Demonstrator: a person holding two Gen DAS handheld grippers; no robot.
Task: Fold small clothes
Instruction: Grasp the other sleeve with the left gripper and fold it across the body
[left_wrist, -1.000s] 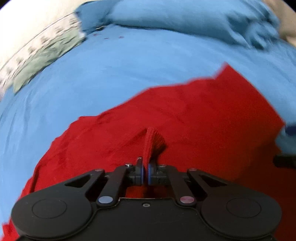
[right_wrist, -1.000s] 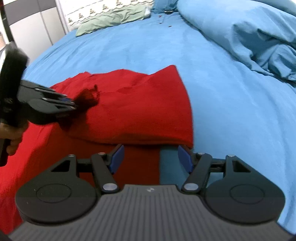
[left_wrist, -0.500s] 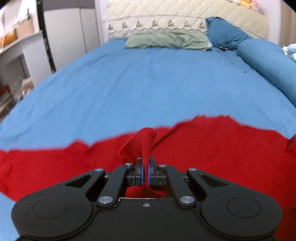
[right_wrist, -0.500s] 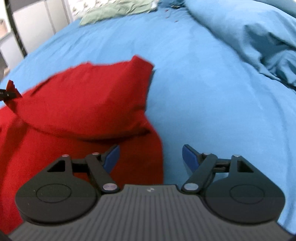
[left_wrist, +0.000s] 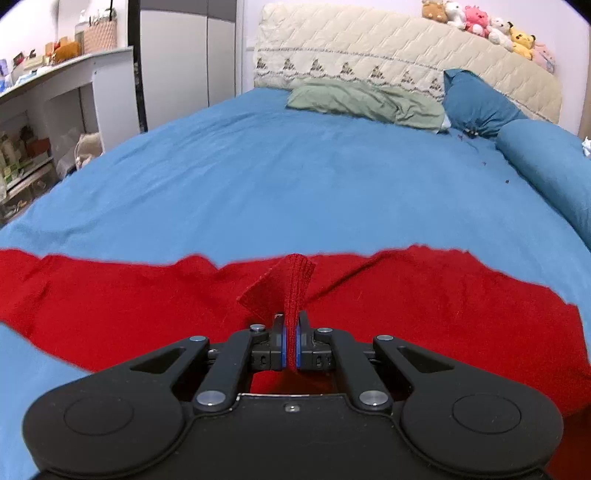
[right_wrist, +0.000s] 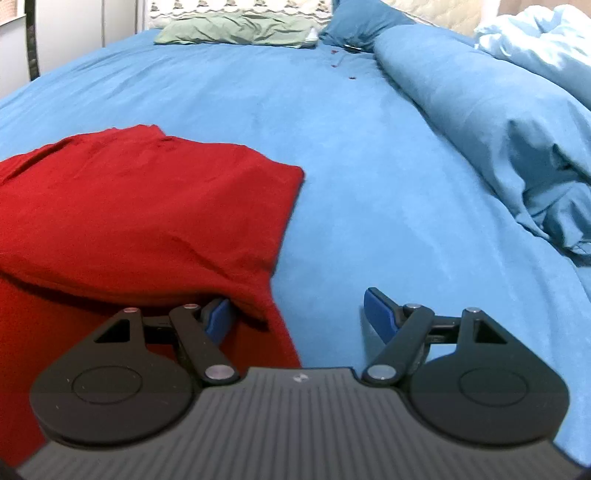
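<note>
A red knit garment (left_wrist: 424, 295) lies spread across the blue bed sheet (left_wrist: 295, 184). My left gripper (left_wrist: 290, 343) is shut on a pinched fold of the garment, which stands up between the pads. In the right wrist view the red garment (right_wrist: 147, 206) lies folded over itself at the left, its right edge running toward my right gripper (right_wrist: 299, 317). The right gripper is open and empty, its left finger (right_wrist: 218, 317) partly under the garment's edge, its right finger over bare sheet.
A green pillow (left_wrist: 365, 103) and a dark blue pillow (left_wrist: 476, 107) lie at the quilted headboard (left_wrist: 406, 55). A bunched blue duvet (right_wrist: 517, 140) fills the bed's right side. White shelves (left_wrist: 48, 110) stand left of the bed.
My left gripper swung with the pinched fold from facing the duvet to facing the headboard. The folded red layer shifted left and settled; my right gripper moved up to its edge.
</note>
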